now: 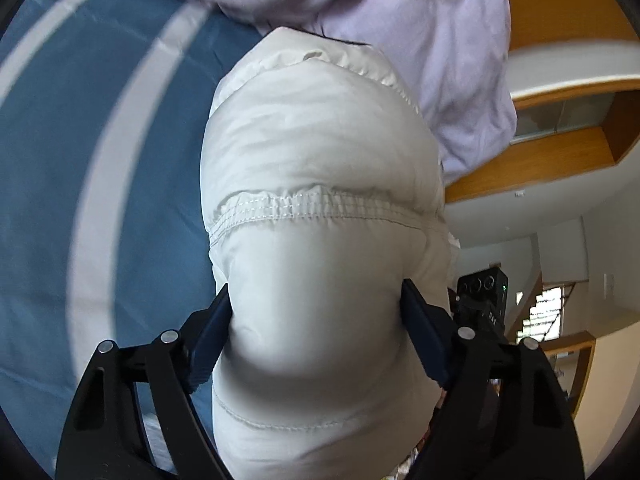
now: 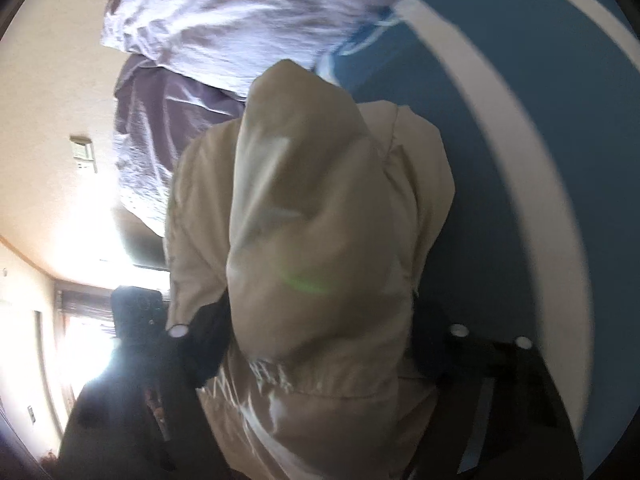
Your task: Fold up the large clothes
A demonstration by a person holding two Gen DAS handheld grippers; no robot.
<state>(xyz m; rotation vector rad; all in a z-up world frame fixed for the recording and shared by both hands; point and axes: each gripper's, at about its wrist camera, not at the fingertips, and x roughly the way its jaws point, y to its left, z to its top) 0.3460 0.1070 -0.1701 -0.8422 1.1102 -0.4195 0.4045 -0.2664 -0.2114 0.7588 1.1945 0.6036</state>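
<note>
A puffy white quilted jacket with a gathered stitched seam fills the middle of the left wrist view. My left gripper is shut on a thick padded bulge of it, and both blue pads press into the fabric. In the blurred right wrist view the same jacket looks beige and bunches up between the dark fingers of my right gripper, which is shut on it. The jacket hangs over a blue bedspread with white stripes. The padding hides my fingertips.
A crumpled lilac cloth lies beyond the jacket on the bedspread and shows again as the lilac cloth at top. The other gripper's camera sits close on the right. Wooden shelves and a bright window lie off the bed.
</note>
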